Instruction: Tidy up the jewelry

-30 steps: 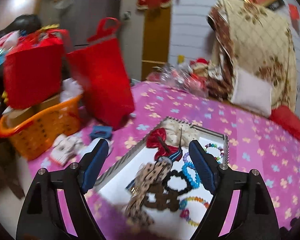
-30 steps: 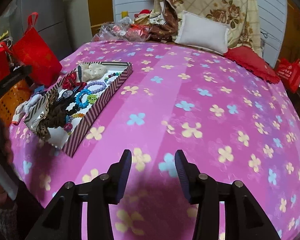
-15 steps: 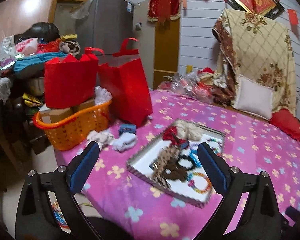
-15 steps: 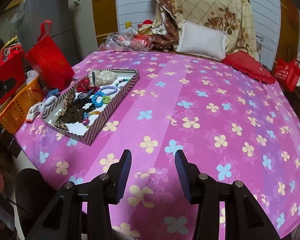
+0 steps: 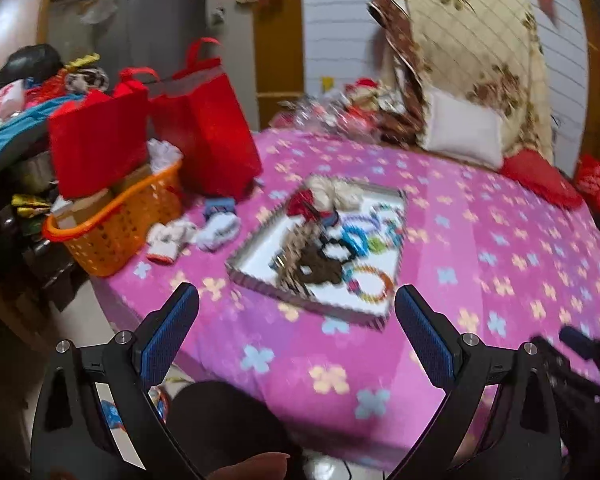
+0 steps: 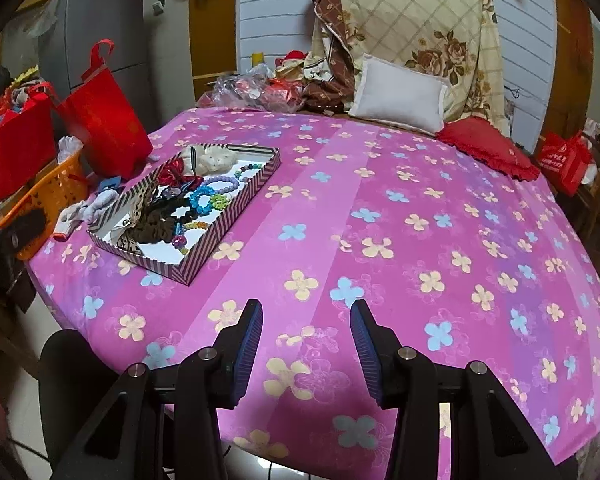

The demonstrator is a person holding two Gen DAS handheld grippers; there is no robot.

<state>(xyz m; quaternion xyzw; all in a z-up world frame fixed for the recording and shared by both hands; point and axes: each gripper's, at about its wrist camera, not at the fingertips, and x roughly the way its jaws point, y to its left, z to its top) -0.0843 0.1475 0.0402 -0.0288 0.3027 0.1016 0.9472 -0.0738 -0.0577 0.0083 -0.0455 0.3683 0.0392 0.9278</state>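
Left wrist view: jewelry tray [image 5: 260, 280] lies beyond the wide-spread, empty left tool [image 5: 296, 334].

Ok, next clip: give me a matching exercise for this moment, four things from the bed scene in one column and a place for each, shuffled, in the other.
Things:
1. striped shallow cardboard tray
2. orange plastic basket
3. white rectangular pillow
4. red frilled cushion

Places:
A. leaning against the floral quilt at the far end of the bed
B. off the bed's left edge, holding a red bag
C. on the pink flowered bedspread, filled with bracelets and hair ties
D. lying flat, just right of the white pillow

Pairs: 1-C, 2-B, 3-A, 4-D
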